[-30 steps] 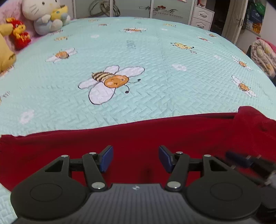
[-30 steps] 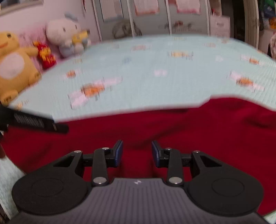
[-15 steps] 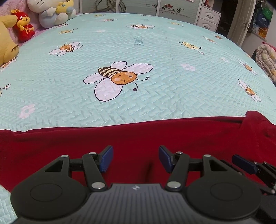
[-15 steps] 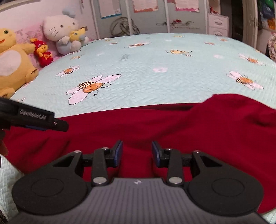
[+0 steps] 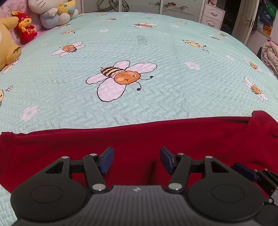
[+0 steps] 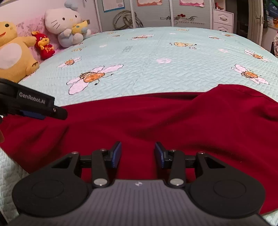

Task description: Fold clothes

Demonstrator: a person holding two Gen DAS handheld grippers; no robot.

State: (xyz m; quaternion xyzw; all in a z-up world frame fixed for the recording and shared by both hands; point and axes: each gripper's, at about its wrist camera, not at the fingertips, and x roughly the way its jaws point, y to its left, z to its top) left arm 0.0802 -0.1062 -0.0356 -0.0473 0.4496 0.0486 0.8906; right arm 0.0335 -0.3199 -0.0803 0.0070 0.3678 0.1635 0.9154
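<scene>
- A dark red garment (image 5: 139,139) lies spread along the near edge of the bed (image 5: 156,43), right in front of both tools.
- Its far edge runs almost straight across the mint quilt; towards the right it bunches up into a raised fold (image 6: 234,104).
- The left gripper (image 5: 137,160) hangs over the red cloth with its blue-padded fingers (image 5: 106,160) set wide apart. Nothing sits between them, only the cloth lying further below.
- The right gripper (image 6: 137,154) is also above the garment, a little nearer the bunched part. Its jaws have just been opening, and they stand apart at a moderate width with no cloth pinched between the fingers (image 6: 116,154).
- From the right wrist view the left tool comes in from the left edge, a black bar with white lettering, over the garment's left end.
- From the left wrist view one blue finger of the right tool (image 5: 246,171) shows at the lower right, just beside the left tool and over the cloth.
- The quilt carries cartoon bees; a large bee (image 5: 121,78) sits just beyond the garment's far edge.
- Against the pink headboard wall sit a yellow plush (image 6: 12,53), a small red plush (image 6: 44,45) and a white cat plush (image 6: 64,22).
- Behind the bed stand grey wardrobe doors (image 6: 156,13) and a white drawer unit (image 6: 222,19).
</scene>
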